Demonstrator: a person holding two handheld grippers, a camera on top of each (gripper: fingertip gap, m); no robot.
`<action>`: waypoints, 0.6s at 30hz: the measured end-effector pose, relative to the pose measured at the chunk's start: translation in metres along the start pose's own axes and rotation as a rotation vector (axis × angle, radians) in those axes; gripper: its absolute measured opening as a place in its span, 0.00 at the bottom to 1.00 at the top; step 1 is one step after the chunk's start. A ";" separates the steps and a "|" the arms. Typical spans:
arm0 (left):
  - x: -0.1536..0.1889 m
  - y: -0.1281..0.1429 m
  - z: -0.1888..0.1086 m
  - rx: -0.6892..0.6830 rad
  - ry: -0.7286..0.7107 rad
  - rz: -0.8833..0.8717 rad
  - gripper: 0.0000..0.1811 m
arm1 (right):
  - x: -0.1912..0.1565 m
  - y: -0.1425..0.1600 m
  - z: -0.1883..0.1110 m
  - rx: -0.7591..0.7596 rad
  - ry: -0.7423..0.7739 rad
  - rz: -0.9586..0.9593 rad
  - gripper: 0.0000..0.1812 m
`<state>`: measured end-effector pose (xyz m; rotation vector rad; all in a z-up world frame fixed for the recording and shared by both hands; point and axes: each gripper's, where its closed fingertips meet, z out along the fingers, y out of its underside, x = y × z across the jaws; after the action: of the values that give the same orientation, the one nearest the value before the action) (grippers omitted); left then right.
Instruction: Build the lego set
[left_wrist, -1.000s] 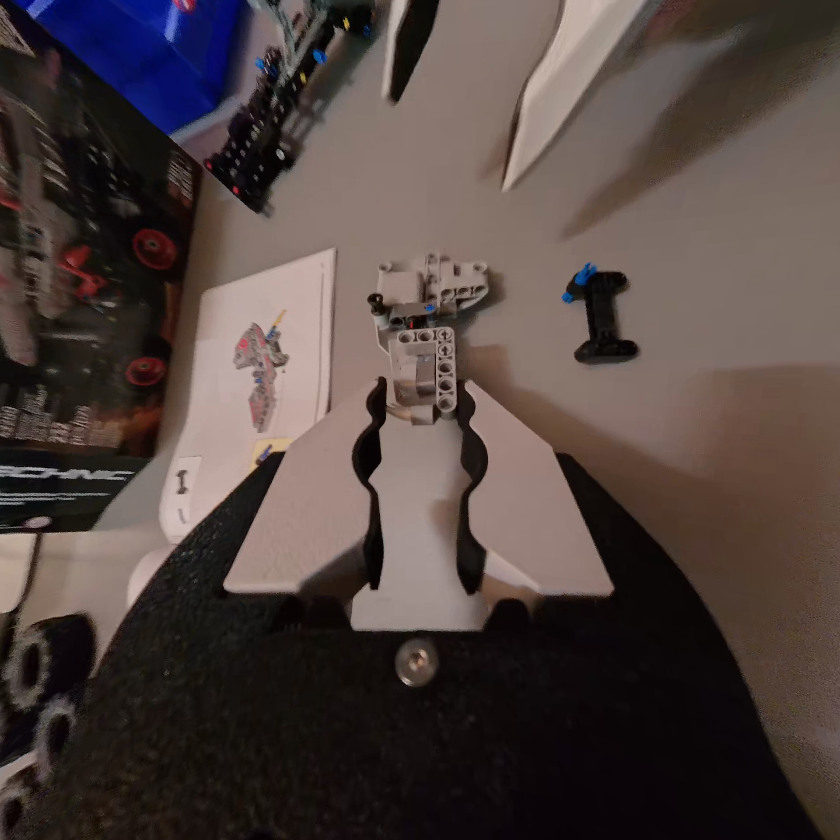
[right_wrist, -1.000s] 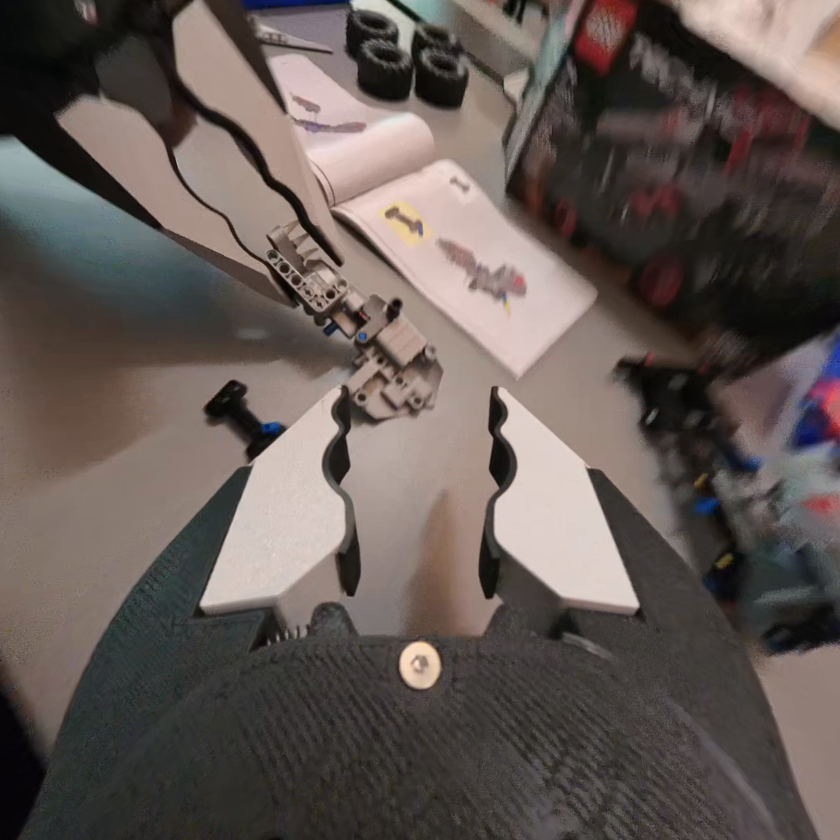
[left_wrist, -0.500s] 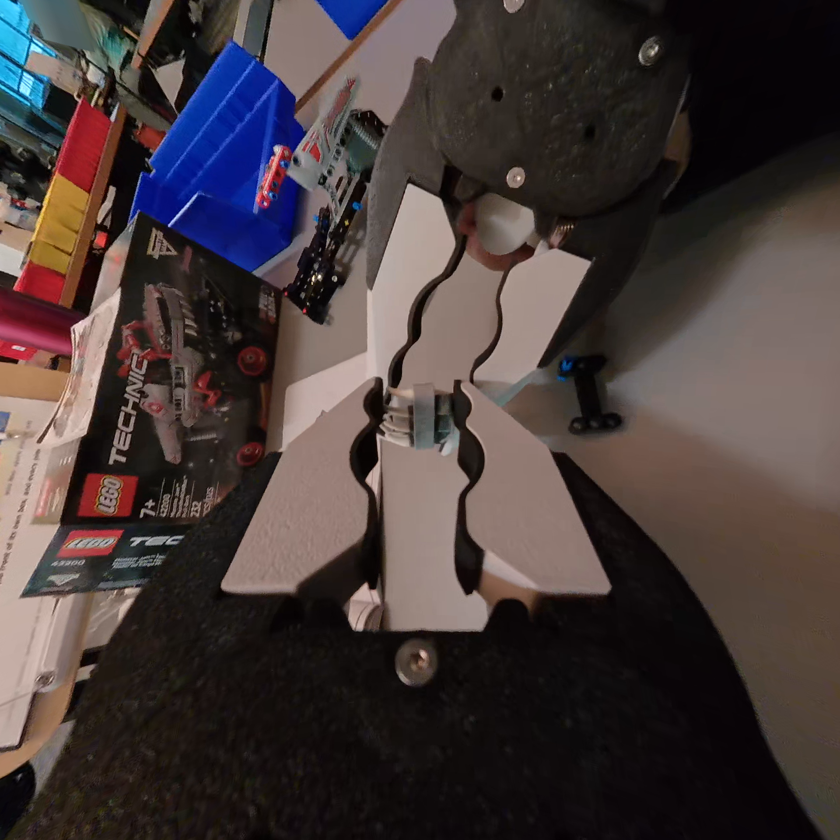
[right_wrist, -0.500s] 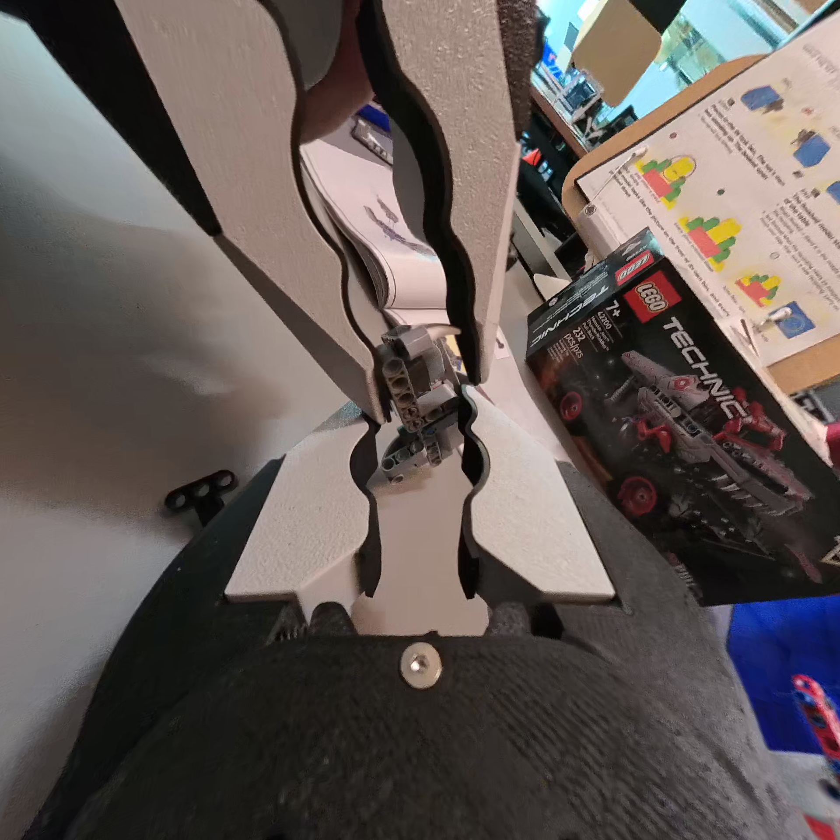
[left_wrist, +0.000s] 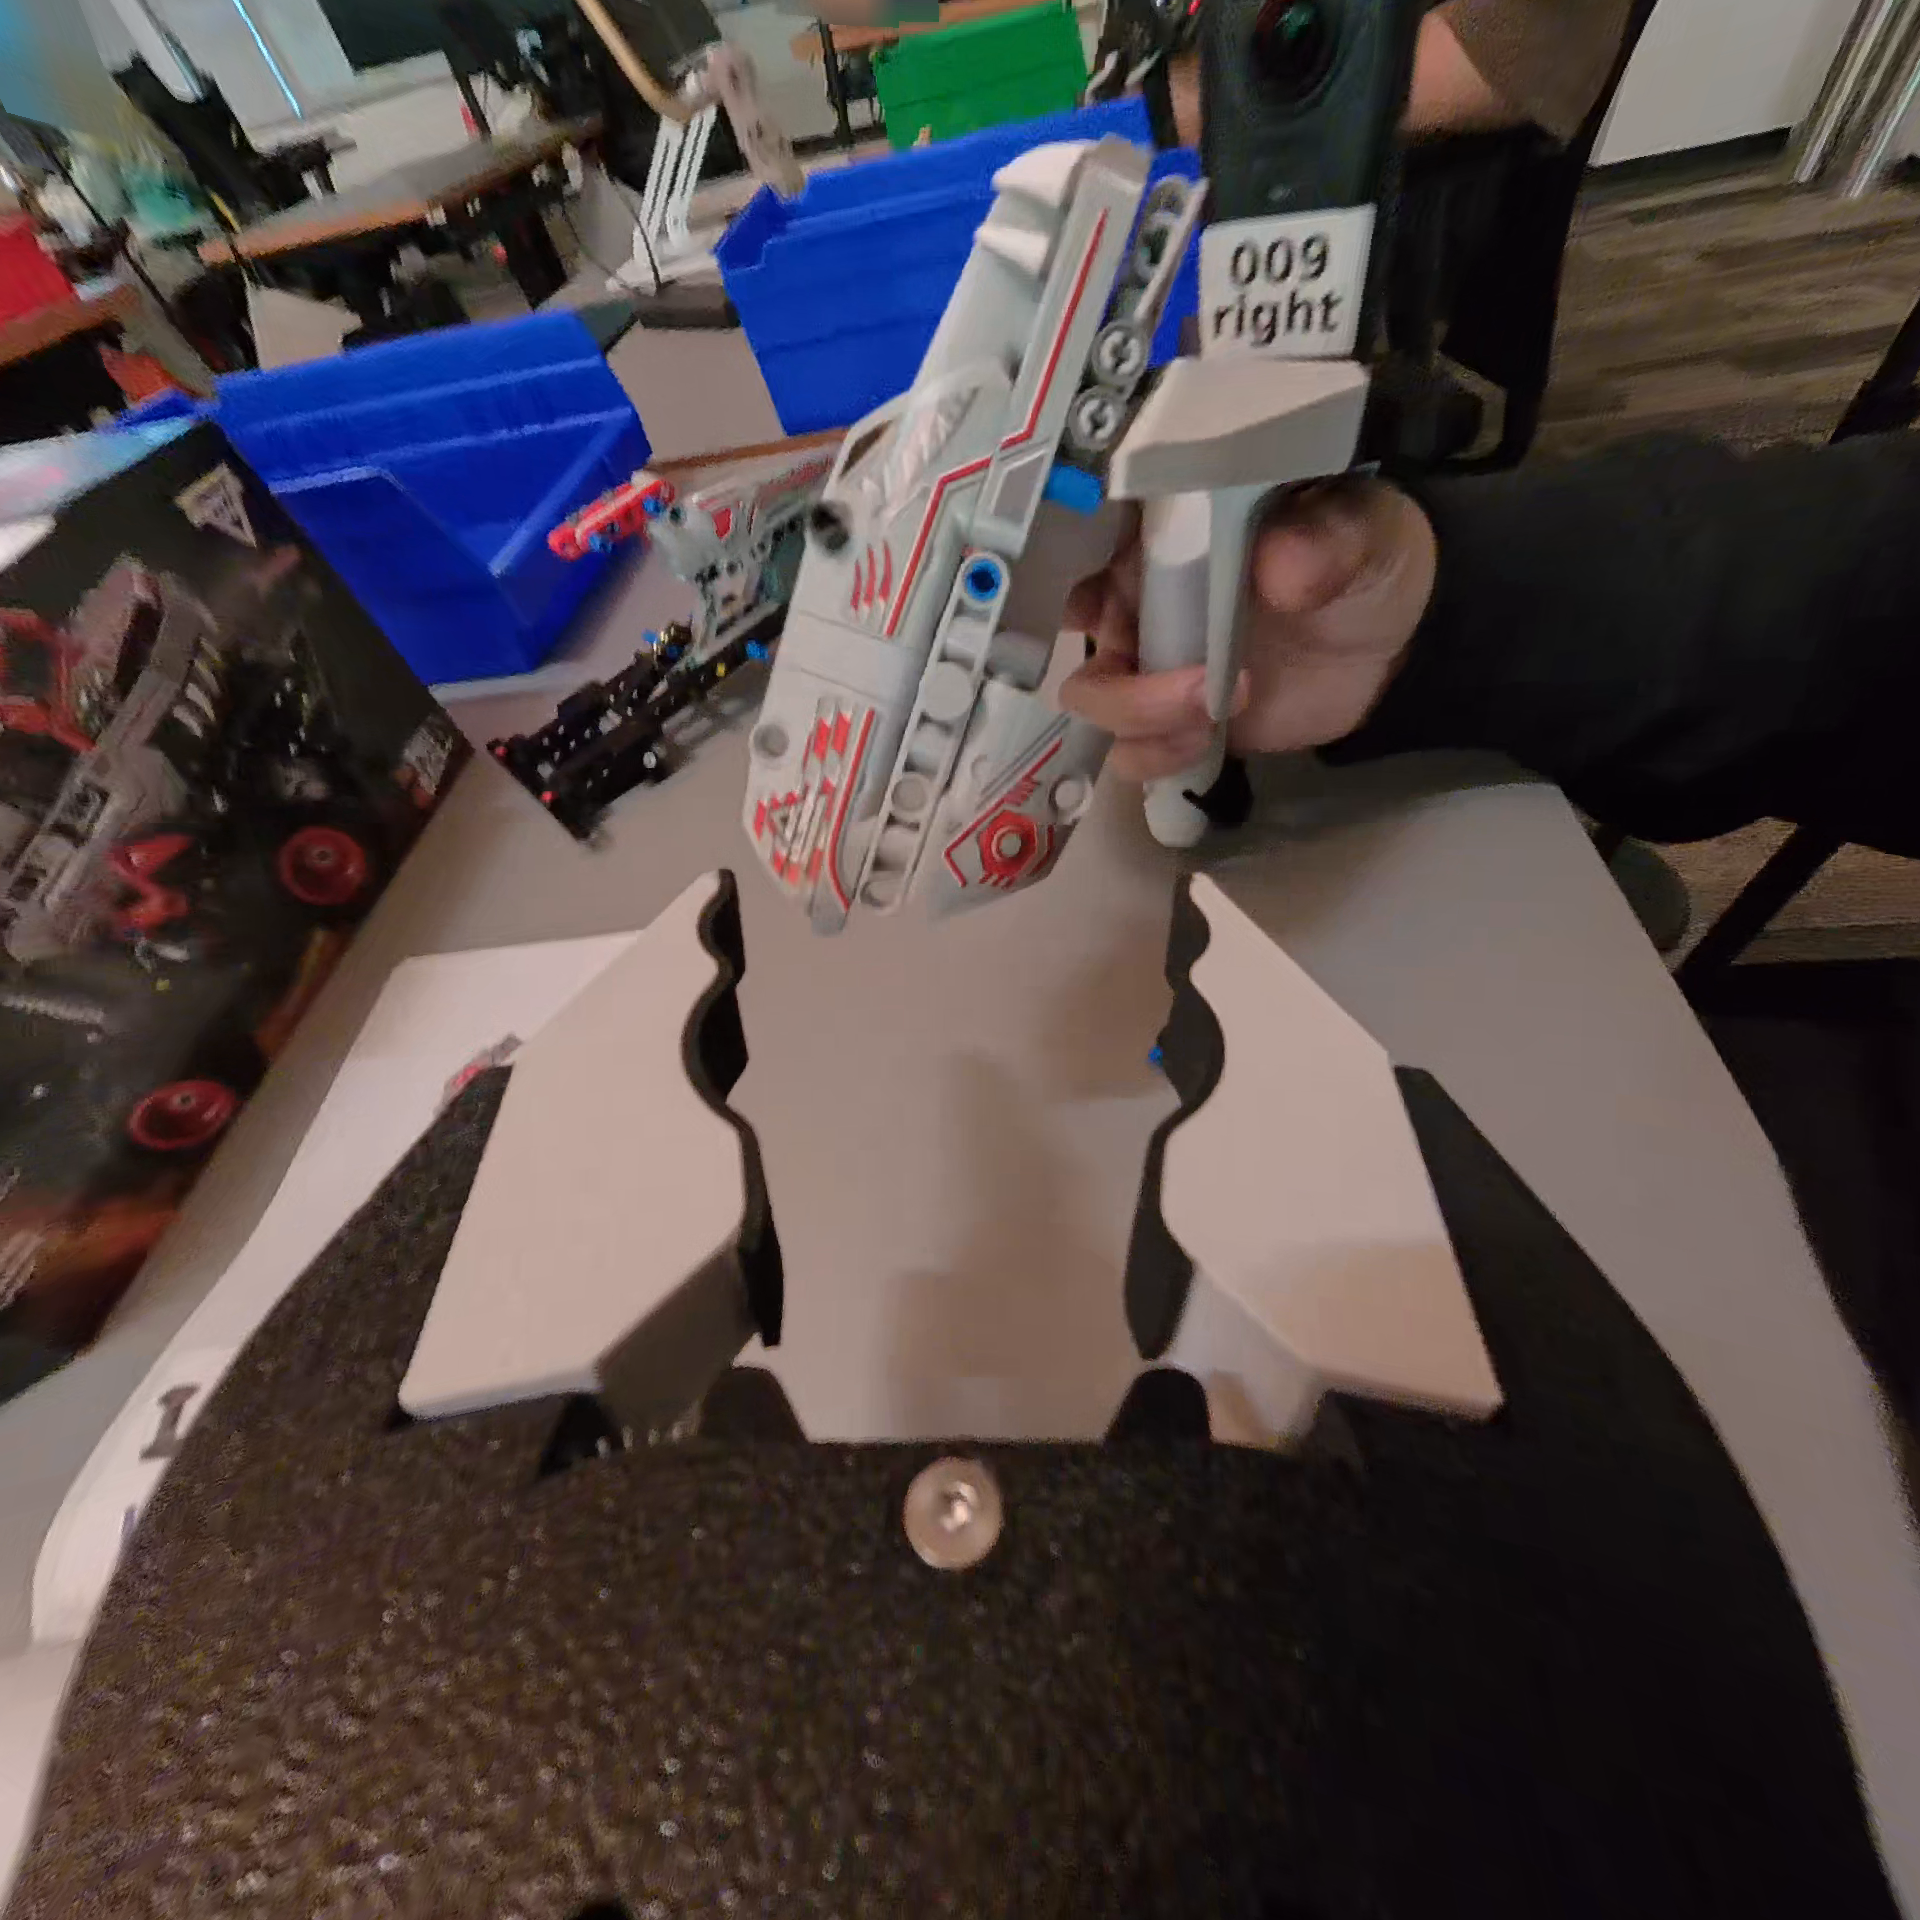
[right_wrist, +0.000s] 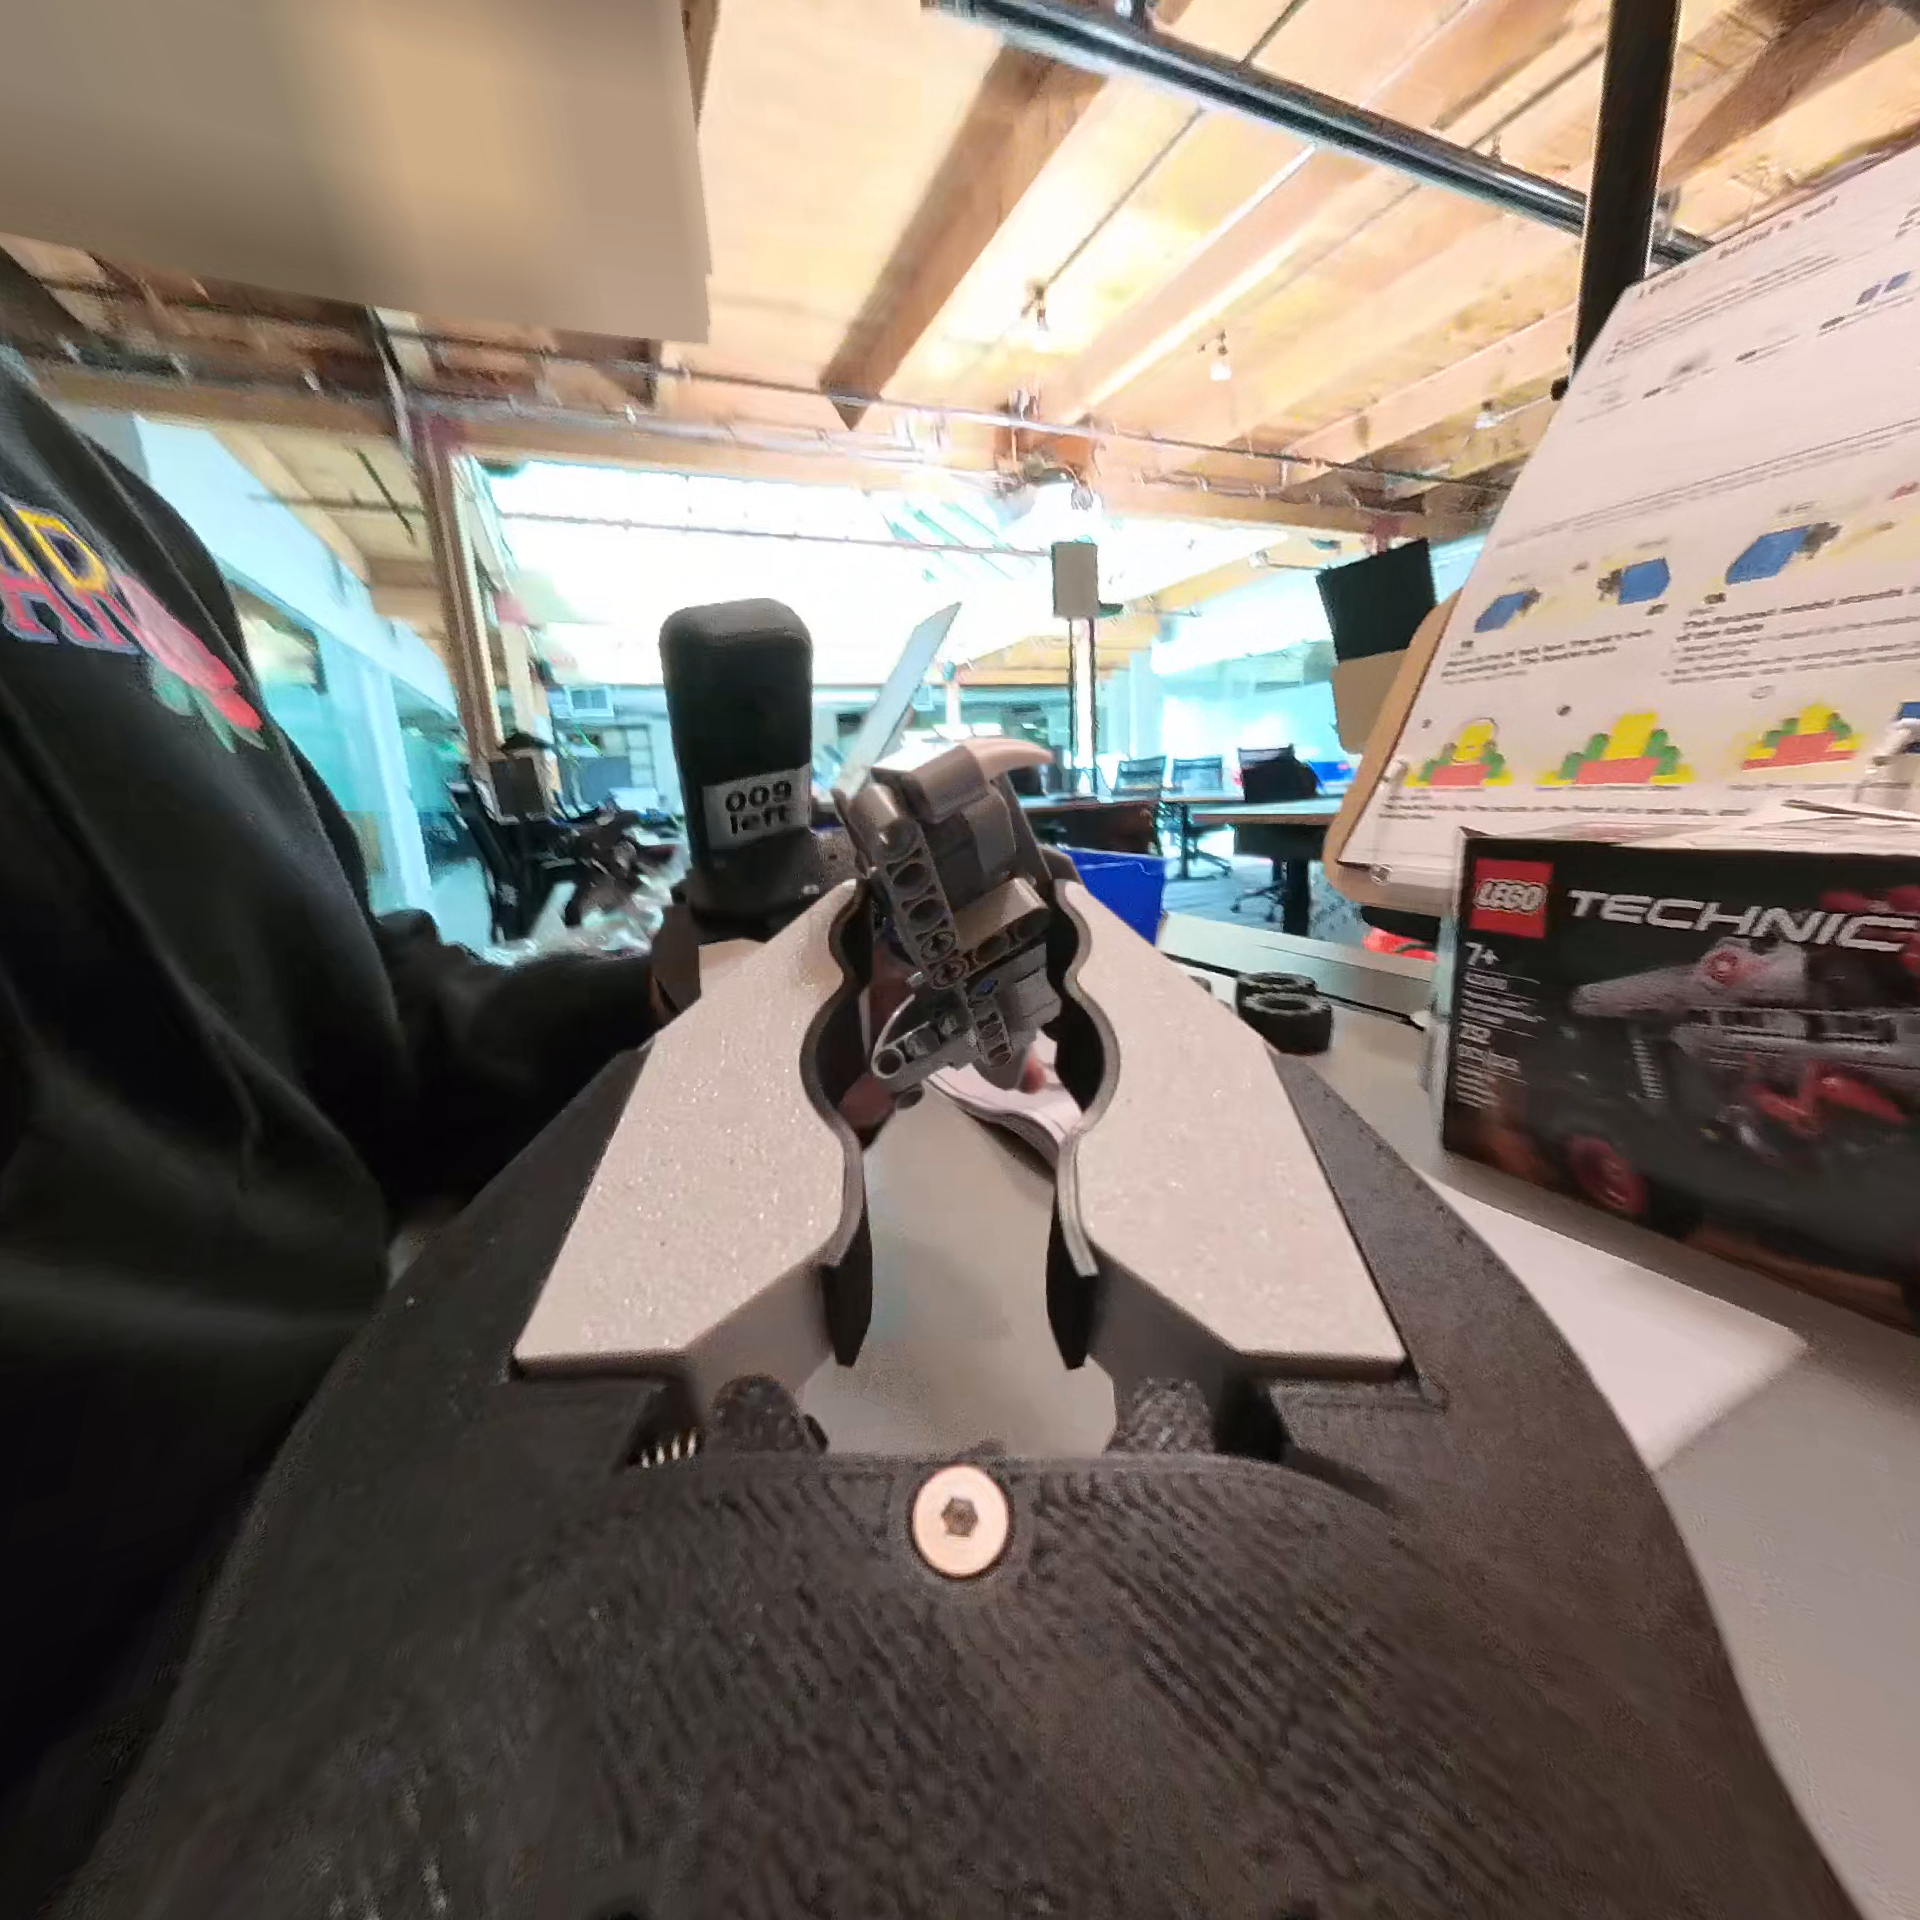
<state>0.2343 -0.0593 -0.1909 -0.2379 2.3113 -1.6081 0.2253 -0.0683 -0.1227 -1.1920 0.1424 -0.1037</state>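
A grey Lego assembly (left_wrist: 914, 675) with red-marked panels hangs upright in the air above the grey table (left_wrist: 1403, 935). My right gripper (right_wrist: 951, 904) is shut on this assembly (right_wrist: 956, 966), whose beams and a curved tooth stick up between the fingers. In the left wrist view the right gripper's handle (left_wrist: 1236, 447) shows in a person's hand. My left gripper (left_wrist: 956, 904) is open and empty, just below and in front of the assembly and apart from it. A small blue-tipped part (left_wrist: 1153, 1058) peeks out by the left gripper's right finger.
The Lego box (left_wrist: 156, 779) stands at the left, also in the right wrist view (right_wrist: 1683, 1039). An instruction booklet (left_wrist: 343, 1091) lies under my left gripper. A black chassis build (left_wrist: 623, 727) and blue bins (left_wrist: 447, 499) sit farther back. Black tyres (right_wrist: 1283, 1008) lie by the box. The tips of one gripper are about 7 cm away from the tips of the other.
Half a second ago both grippers held the grey assembly. The left gripper has let go, opened and drawn back. The right gripper has lifted the assembly and turned it upright.
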 end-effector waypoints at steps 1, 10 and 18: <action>0.001 -0.003 0.001 0.014 -0.009 0.021 0.43 | -0.002 0.000 0.001 0.009 -0.012 0.015 0.17; 0.001 -0.007 0.002 0.014 -0.050 0.154 0.34 | -0.012 0.006 0.003 0.002 -0.089 0.085 0.17; 0.002 -0.005 0.000 0.018 -0.050 0.141 0.34 | -0.008 0.007 0.002 0.008 -0.088 0.144 0.17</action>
<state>0.2328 -0.0618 -0.1870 -0.1073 2.2220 -1.5365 0.2174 -0.0627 -0.1278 -1.1730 0.1497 0.0747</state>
